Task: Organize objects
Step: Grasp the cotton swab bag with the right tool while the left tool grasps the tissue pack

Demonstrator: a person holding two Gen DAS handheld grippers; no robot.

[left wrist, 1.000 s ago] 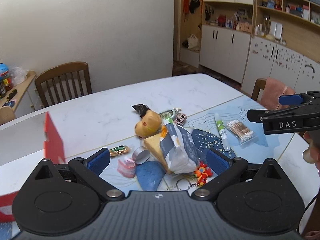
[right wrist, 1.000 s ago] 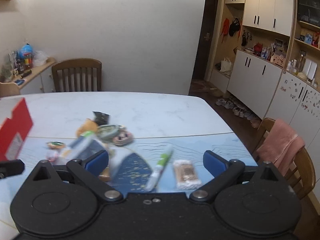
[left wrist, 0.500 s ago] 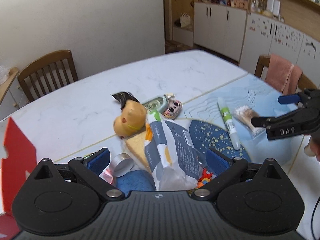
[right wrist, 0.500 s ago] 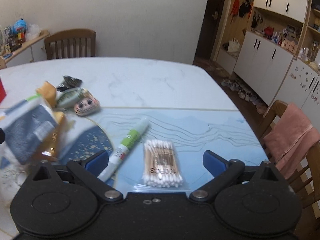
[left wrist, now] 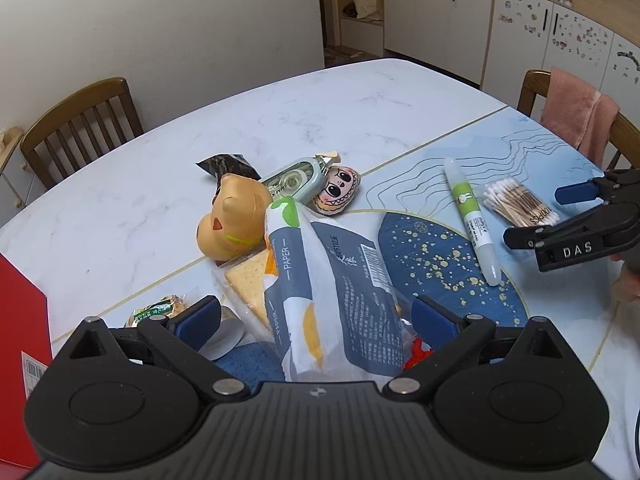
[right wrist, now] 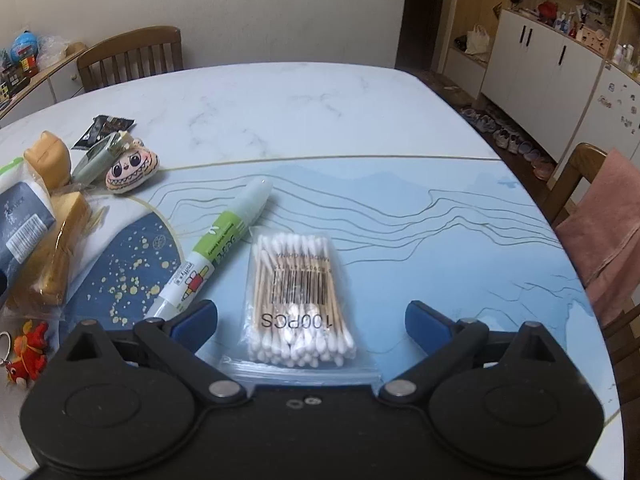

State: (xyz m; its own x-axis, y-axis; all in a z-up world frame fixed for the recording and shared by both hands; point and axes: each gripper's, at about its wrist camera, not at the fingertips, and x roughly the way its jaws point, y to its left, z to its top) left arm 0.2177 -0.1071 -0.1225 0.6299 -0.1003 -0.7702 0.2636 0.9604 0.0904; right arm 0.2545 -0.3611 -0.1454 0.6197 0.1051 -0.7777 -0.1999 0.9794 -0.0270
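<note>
A pile of small objects lies on the table. In the left wrist view my left gripper is open, its jaws either side of a blue and white paper tissue pack that lies over a wrapped bread slice. In the right wrist view my right gripper is open, low over a bag of cotton swabs that lies between its jaws. A green and white glue pen lies just left of the swabs. The right gripper also shows in the left wrist view.
An orange duck toy, a correction tape, a face charm and a black packet lie behind the pack. A red box stands at the left. A red keychain toy lies front left. Chairs stand around the table.
Both grippers have moved forward and down towards the table. The left one has closed in on the tissue pack, the right one on the cotton swab bag.
</note>
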